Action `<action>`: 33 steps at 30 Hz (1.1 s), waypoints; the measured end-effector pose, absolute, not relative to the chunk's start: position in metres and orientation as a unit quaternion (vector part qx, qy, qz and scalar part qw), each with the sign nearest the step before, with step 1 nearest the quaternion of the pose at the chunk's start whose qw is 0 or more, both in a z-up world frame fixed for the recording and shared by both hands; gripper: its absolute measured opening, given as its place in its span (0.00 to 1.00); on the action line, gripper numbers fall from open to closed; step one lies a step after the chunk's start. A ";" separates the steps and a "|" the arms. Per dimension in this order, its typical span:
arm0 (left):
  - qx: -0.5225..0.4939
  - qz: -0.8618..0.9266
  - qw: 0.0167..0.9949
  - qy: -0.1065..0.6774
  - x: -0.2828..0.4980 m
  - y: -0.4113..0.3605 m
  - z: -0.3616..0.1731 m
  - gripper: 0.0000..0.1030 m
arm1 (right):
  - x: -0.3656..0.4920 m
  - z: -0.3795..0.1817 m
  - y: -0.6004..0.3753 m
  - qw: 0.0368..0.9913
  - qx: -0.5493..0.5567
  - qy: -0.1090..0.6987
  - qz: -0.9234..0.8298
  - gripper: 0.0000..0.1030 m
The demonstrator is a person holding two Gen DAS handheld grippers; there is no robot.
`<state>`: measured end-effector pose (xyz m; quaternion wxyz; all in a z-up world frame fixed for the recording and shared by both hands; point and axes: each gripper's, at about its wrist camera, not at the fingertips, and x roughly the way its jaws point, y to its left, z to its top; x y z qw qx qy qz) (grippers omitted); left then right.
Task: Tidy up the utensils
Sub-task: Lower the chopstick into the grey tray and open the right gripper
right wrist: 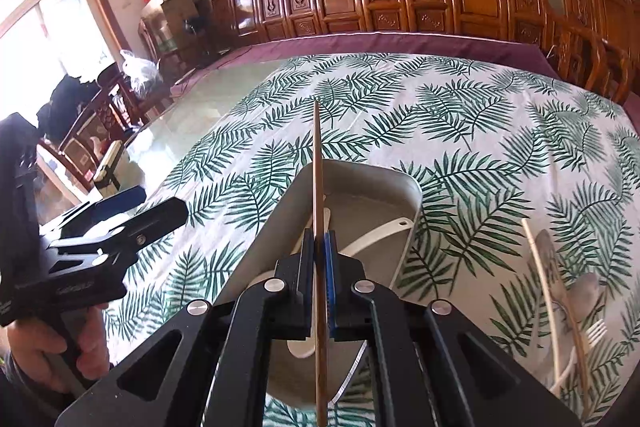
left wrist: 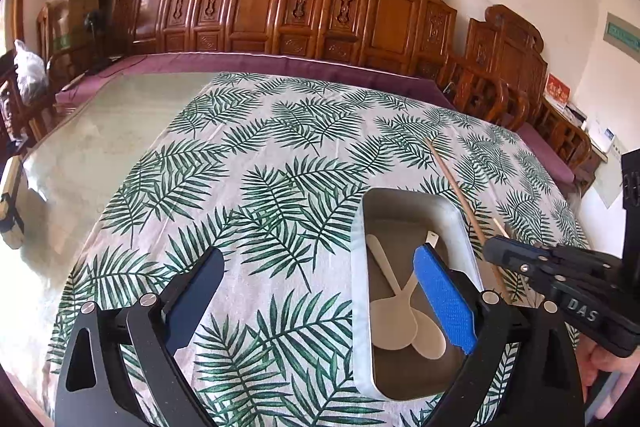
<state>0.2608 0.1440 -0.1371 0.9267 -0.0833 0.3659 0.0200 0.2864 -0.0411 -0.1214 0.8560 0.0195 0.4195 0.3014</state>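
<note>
- Leaf-printed cloth (left wrist: 280, 155) covers the worktop in the left wrist view; a grey tray (left wrist: 360, 267) sits on it at about 4 o'clock from the middle of the picture.
- Two pale spoons (left wrist: 394, 311) lie crossed inside the tray, bowls toward 6 o'clock.
- Left tool (left wrist: 320, 303) stands spread wide, nothing between its blue pads; its right finger (left wrist: 444, 303) hangs over the tray.
- At 3 o'clock the right tool (left wrist: 496, 247) comes in, closed on a thin wooden chopstick (left wrist: 452, 179) that runs toward 11 o'clock.
- Right wrist view: the right tool (right wrist: 320, 247) is clamped on the chopstick (right wrist: 317, 167), which points to 12 o'clock above the tray (right wrist: 280, 227).
- A spoon handle (right wrist: 384, 233) rests against the tray's far corner.
- At 4 o'clock on the cloth (right wrist: 460, 115) lie a white chopstick (right wrist: 538, 267), a fork (right wrist: 596, 331) and translucent utensils I cannot make out clearly.
- At 9 o'clock the left tool (right wrist: 144, 207) is open, gripped by a hand (right wrist: 60, 347).
</note>
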 end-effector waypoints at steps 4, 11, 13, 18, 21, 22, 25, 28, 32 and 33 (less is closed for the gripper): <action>-0.084 0.019 0.927 0.364 0.260 0.146 -0.136 0.90 | 0.290 -0.132 -0.033 0.858 0.025 0.422 0.293 0.06; -0.085 0.020 0.927 0.364 0.261 0.146 -0.136 0.90 | 0.292 -0.158 -0.027 0.860 0.015 0.431 0.273 0.06; -0.085 0.020 0.927 0.364 0.261 0.146 -0.137 0.90 | 0.292 -0.164 -0.027 0.859 0.012 0.435 0.268 0.06; -0.082 0.019 0.927 0.365 0.260 0.145 -0.136 0.90 | 0.291 -0.174 -0.025 0.854 0.005 0.445 0.268 0.06; -0.080 0.018 0.927 0.365 0.260 0.144 -0.136 0.90 | 0.287 -0.175 -0.023 0.853 -0.002 0.446 0.271 0.06; -0.080 0.017 0.928 0.365 0.260 0.143 -0.136 0.90 | 0.286 -0.174 -0.023 0.854 -0.003 0.444 0.271 0.06; -0.077 0.016 0.928 0.364 0.260 0.140 -0.135 0.90 | 0.283 -0.167 -0.028 0.856 0.001 0.435 0.280 0.07; -0.072 0.013 0.929 0.363 0.260 0.136 -0.134 0.90 | 0.280 -0.160 -0.033 0.856 0.001 0.430 0.287 0.07; -0.069 0.006 0.929 0.363 0.259 0.129 -0.133 0.90 | 0.267 -0.143 -0.055 0.864 -0.001 0.412 0.291 0.07; -0.067 0.003 0.930 0.362 0.258 0.126 -0.133 0.90 | 0.263 -0.138 -0.063 0.866 -0.001 0.408 0.289 0.07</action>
